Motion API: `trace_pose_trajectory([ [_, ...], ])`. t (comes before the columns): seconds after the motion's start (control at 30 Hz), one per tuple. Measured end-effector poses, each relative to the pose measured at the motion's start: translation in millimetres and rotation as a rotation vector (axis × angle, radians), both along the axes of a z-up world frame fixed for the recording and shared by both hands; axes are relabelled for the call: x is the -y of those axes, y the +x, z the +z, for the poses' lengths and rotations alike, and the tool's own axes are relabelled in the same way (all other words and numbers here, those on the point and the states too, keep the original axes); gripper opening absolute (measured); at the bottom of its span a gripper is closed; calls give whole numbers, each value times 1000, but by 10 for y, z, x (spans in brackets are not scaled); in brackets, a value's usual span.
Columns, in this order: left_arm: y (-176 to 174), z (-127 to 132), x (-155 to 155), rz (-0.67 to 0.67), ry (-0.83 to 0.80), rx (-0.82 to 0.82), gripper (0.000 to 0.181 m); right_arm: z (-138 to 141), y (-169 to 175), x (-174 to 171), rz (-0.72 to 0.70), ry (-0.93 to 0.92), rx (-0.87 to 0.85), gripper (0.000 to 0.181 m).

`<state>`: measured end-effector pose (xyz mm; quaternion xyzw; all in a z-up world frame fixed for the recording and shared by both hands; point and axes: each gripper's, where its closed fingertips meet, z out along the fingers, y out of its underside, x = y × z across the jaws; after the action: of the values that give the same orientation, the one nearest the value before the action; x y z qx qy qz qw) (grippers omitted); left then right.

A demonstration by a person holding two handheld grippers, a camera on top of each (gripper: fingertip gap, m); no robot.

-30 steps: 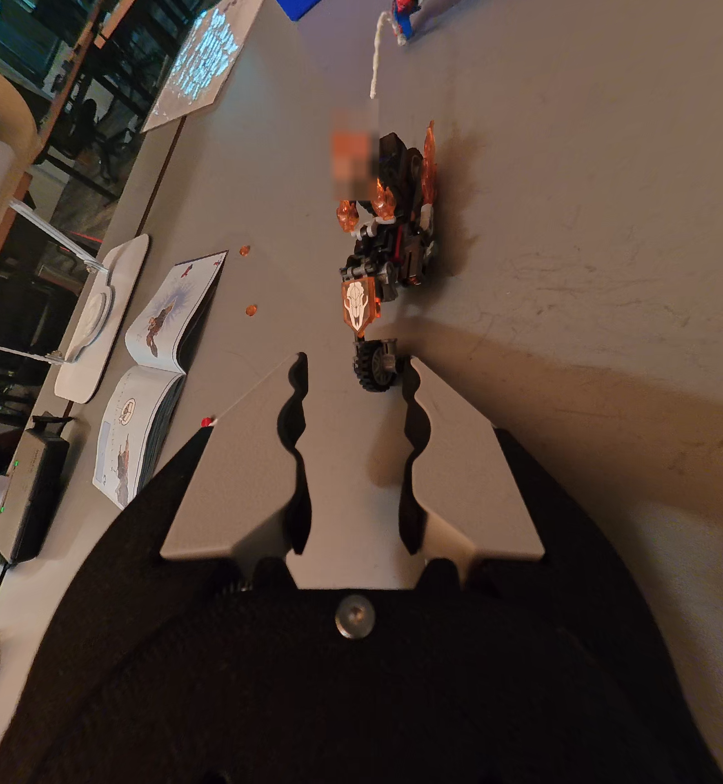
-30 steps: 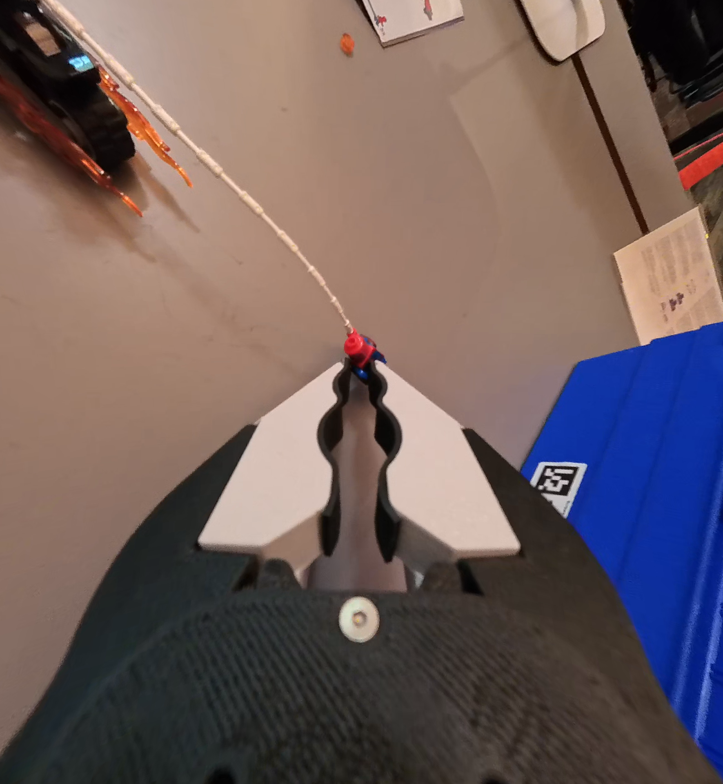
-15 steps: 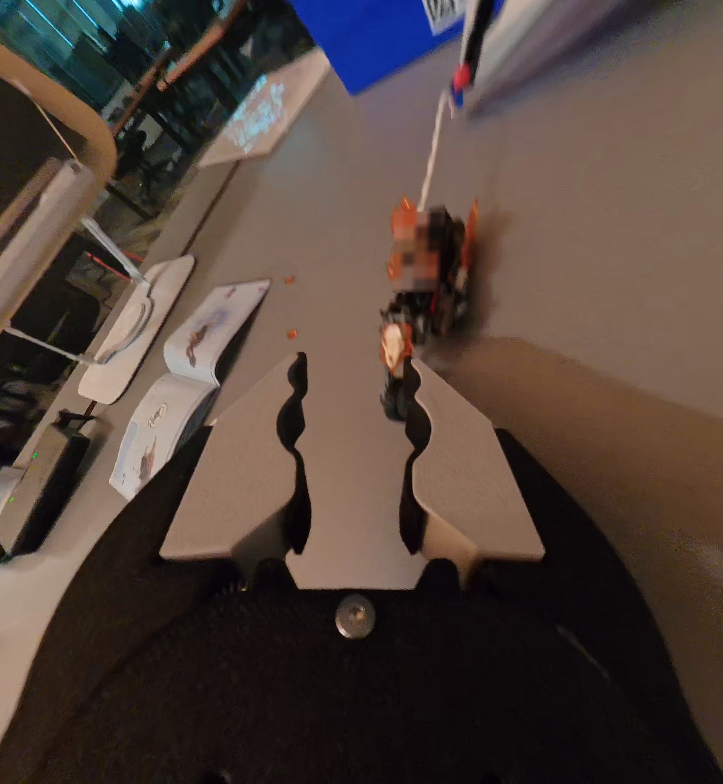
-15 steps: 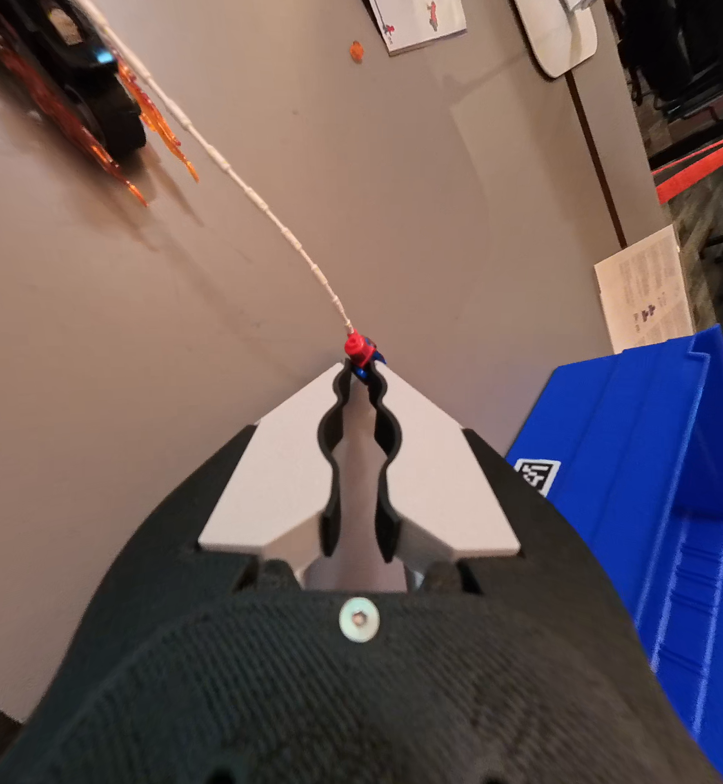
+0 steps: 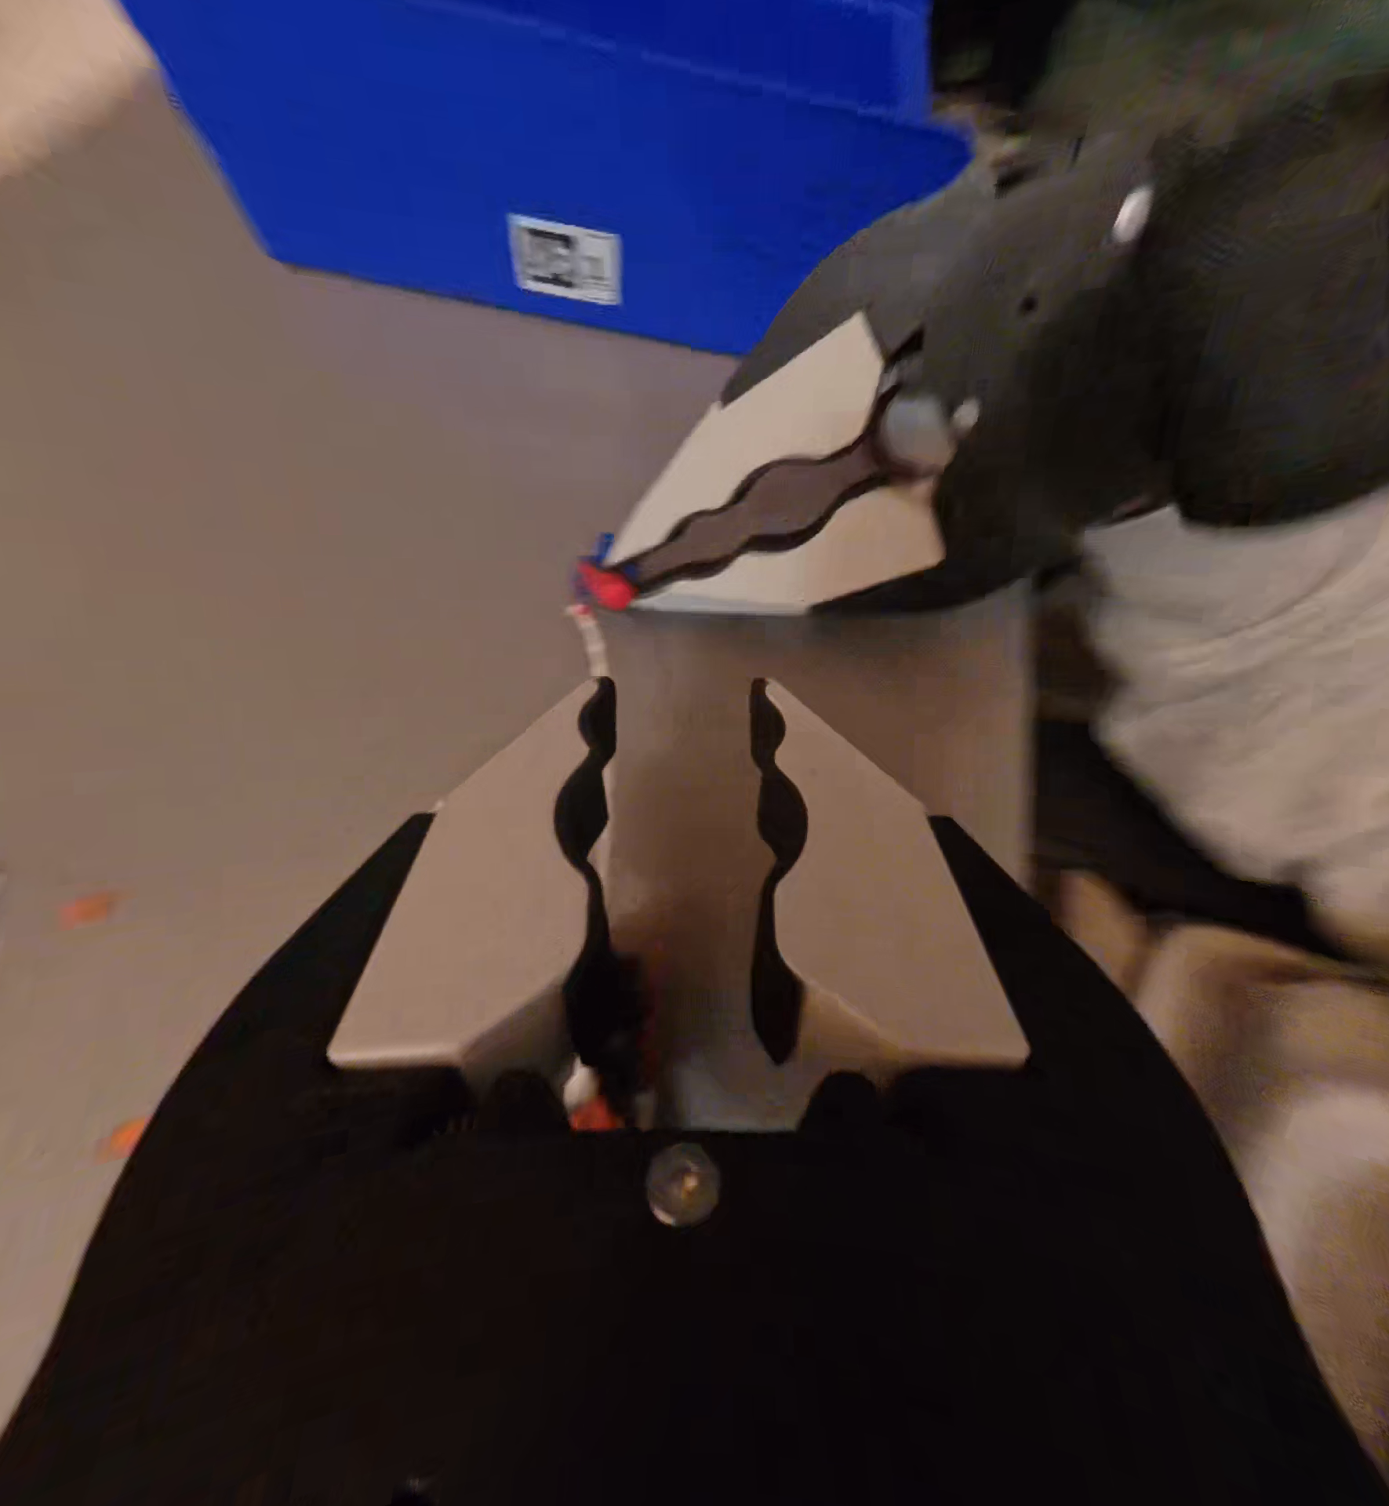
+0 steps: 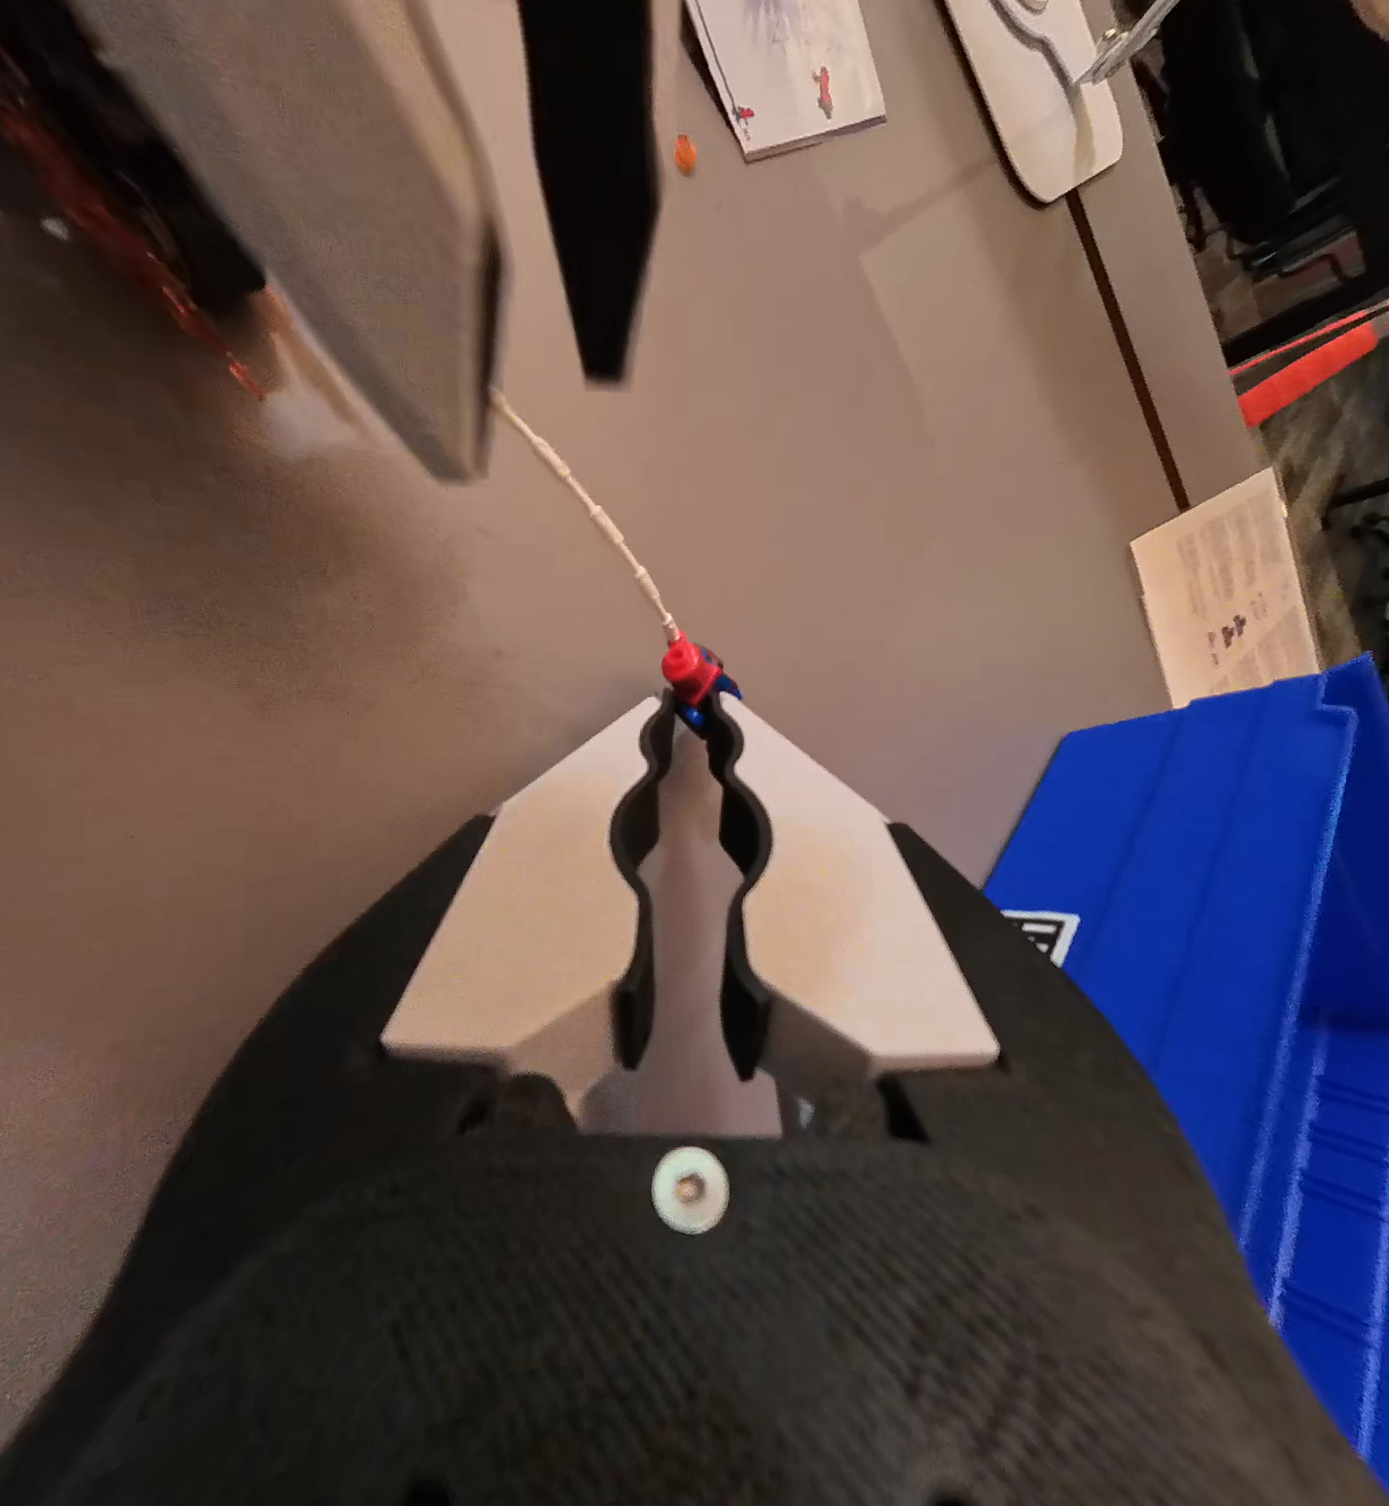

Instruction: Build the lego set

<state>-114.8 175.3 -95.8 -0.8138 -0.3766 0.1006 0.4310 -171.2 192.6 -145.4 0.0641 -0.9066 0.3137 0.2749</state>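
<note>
Right tongs (image 6: 689,707): clenched on a red and blue minifigure (image 6: 695,680) at their very tips, centre of the right wrist view.
White string (image 6: 593,509): runs from the minifigure up and left to the left tongs' finger (image 6: 397,244).
Left tongs (image 5: 681,684): released, jaws apart, nothing between the tips; the string's end (image 5: 591,644) sits just ahead of them.
Lego vehicle (image 6: 129,220): black with orange flames, blurred, upper left, partly hidden.
Blue bin (image 6: 1261,978): lower right on the grey surface (image 6: 837,407).
Booklet (image 6: 797,73): top edge, beside an orange piece (image 6: 684,153).
</note>
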Motion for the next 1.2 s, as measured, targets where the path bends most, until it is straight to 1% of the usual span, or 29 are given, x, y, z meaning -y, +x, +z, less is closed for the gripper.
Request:
trace_pose_trajectory([
  [0.03, -26, 7, -86, -32, 85, 74, 25, 0, -8, -7, -1, -4, 1, 6],
  [0.07, -93, -5, -96, -34, 103, 91, 18, -1, -15, -11, -1, -9, 3, 6],
  [0.13, -271, -126, 12, 17, 1, 61, 21, -9, -25, -13, 1, -19, 11, 6],
  [0.17, -308, -187, 27, 18, -30, 73, 25, -16, -24, -8, 4, -23, 16, 6],
  [0.23, -307, -266, -26, -12, -29, 140, 27, -37, -24, 0, 7, -27, 26, 6],
  [0.3, -330, -313, -46, -23, -45, 180, 34, -57, -30, -5, 4, -19, 29, 5],
  [0.37, -337, -368, -20, -43, -109, 186, 25, -57, -32, -12, 2, -14, 23, 5],
  [0.43, -336, -385, -15, -51, -135, 192, 24, -32, -21, -5, 6, -23, 21, 5],
  [0.57, -317, -374, -46, -69, -127, 222, 22, 14, 10, 20, 16, -35, 18, 5],
  [0.63, -315, -408, -27, -69, -156, 236, 20, 22, 16, 28, 18, -34, 13, 5],
  [0.7, -318, -434, -7, -71, -184, 237, 15, 28, 21, 31, 19, -33, 10, 5],
  [0.8, -322, -422, -10, -75, -182, 227, 6, 43, 31, 33, 22, -35, 10, 5],
  [1.03, -291, -423, -2, -108, -224, 176, 3, 47, 103, 7, 19, 1, 54, 5],
  [1.2, -226, -429, -36, -174, -280, 114, 2, 34, 185, -29, 12, 44, 110, 5],
])
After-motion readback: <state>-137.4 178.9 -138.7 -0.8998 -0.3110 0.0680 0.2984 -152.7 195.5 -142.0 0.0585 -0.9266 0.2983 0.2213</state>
